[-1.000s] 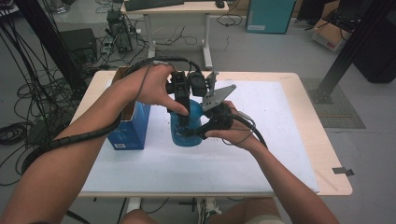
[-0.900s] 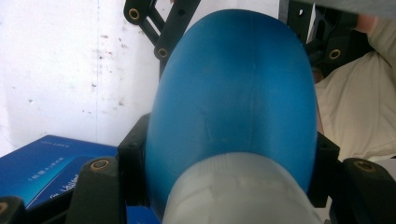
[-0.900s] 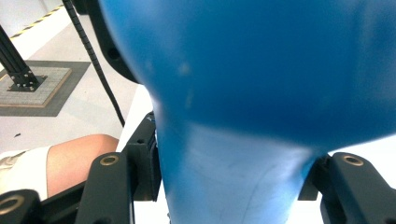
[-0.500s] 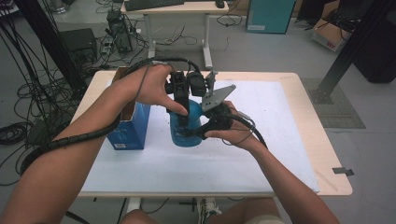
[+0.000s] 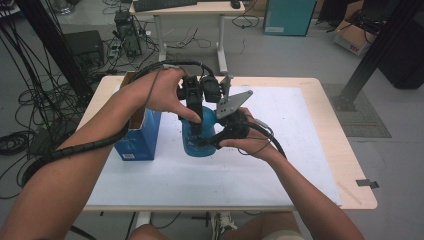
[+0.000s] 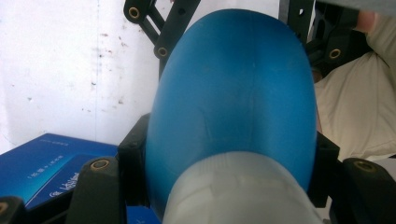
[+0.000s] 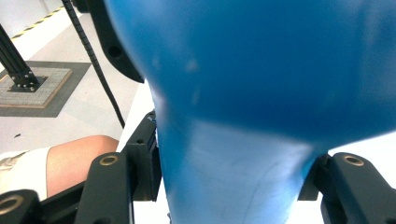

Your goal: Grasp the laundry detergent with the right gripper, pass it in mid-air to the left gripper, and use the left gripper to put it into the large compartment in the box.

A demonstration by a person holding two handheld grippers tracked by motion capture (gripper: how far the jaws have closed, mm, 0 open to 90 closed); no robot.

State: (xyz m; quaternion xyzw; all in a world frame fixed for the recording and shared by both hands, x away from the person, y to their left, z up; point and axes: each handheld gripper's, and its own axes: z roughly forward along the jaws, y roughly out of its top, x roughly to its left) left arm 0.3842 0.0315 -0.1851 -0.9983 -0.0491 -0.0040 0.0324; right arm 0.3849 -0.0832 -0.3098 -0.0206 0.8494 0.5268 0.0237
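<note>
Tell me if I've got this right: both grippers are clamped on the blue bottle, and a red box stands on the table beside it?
Nearly. Both the left gripper and the right gripper are clamped on the blue bottle, but the box standing beside it on the table is blue, not red. The high view shows this.

Left hand-held gripper (image 5: 196, 131) points down from above, jaws closed tight — right hand-held gripper (image 5: 212, 142) comes in level from the side, jaws also clamped. Both forearms extended inward.
</note>
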